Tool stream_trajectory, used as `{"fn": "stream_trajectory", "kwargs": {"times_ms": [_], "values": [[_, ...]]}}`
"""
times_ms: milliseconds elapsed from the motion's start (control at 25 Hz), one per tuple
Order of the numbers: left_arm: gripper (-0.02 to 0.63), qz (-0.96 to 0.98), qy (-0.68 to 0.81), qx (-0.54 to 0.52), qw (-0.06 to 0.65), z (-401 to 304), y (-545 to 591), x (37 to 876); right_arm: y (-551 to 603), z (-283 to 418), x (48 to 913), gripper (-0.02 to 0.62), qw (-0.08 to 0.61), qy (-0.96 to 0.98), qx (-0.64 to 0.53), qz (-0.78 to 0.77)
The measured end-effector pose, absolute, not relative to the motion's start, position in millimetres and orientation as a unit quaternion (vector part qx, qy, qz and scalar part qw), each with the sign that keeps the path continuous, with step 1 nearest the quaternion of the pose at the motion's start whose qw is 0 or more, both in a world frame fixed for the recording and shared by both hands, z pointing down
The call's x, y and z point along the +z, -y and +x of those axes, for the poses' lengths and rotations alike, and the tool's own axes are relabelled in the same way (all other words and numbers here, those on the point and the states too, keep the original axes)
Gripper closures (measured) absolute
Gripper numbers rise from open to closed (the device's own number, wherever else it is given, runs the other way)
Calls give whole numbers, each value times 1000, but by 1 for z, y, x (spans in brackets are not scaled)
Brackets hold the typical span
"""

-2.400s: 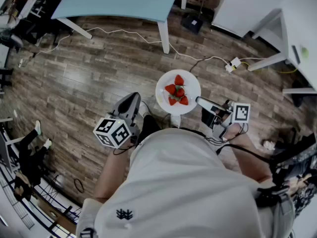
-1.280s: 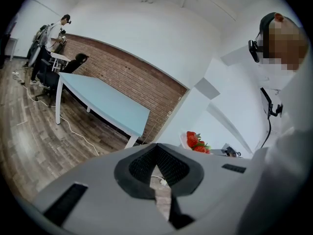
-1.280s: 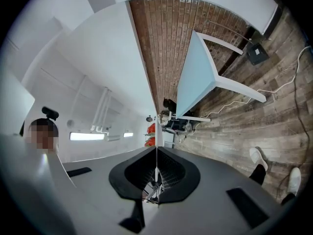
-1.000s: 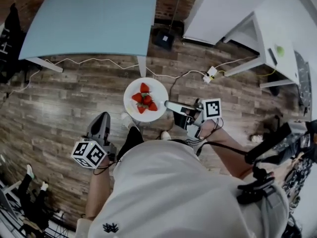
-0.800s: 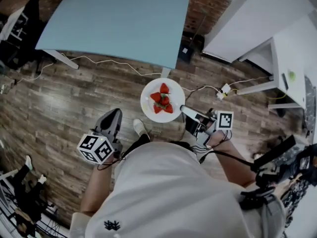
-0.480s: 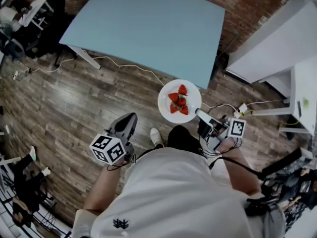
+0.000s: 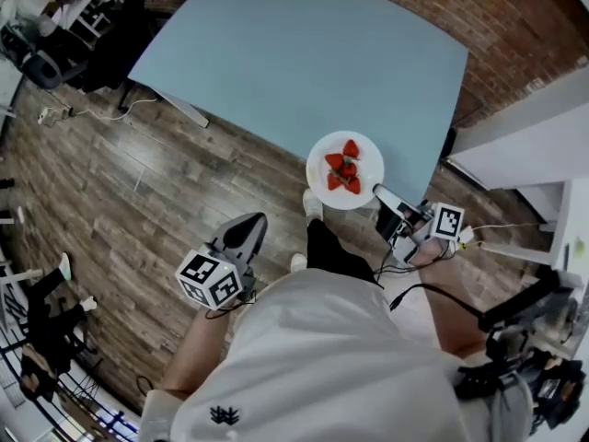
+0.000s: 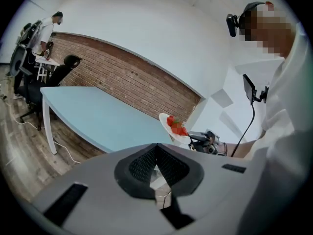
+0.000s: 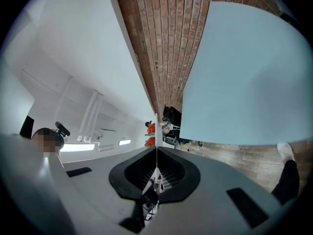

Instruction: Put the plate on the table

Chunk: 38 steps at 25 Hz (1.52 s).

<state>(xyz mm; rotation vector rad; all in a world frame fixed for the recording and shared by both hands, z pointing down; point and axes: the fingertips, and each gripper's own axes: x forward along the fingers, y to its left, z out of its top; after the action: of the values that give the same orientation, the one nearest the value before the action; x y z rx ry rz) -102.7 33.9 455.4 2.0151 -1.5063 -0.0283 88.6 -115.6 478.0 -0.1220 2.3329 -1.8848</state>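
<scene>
The right gripper [image 7: 379,192] is clenched on the rim of the white plate [image 7: 318,169] with strawberries [image 7: 343,168], held over the near edge of the light blue table [image 7: 304,63] and apparently not yet set down, while the left gripper [image 7: 250,225] hangs closed and empty.

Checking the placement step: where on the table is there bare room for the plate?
All of the table in view is bare, from its near edge by the plate, held in the right gripper, back to the brick wall. Nothing crowds it. The only clutter is chairs off its far left corner, on the floor.
</scene>
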Motion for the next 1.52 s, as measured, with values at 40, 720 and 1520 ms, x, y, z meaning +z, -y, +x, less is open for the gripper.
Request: {"fn": "stream_trajectory", "kwargs": {"times_ms": [40,720,1520], "values": [[604,761,572,-10,306,-110,-21,453,136,80,482,583,67,-775,-626,-40],[604,702,636,9,321,-188,148,427,438,-59,581,583,13,-760,-648,-61],[604,652,670,34,355,-232,156,434,550,-137,672,583,12,-711,-687,-150]]}}
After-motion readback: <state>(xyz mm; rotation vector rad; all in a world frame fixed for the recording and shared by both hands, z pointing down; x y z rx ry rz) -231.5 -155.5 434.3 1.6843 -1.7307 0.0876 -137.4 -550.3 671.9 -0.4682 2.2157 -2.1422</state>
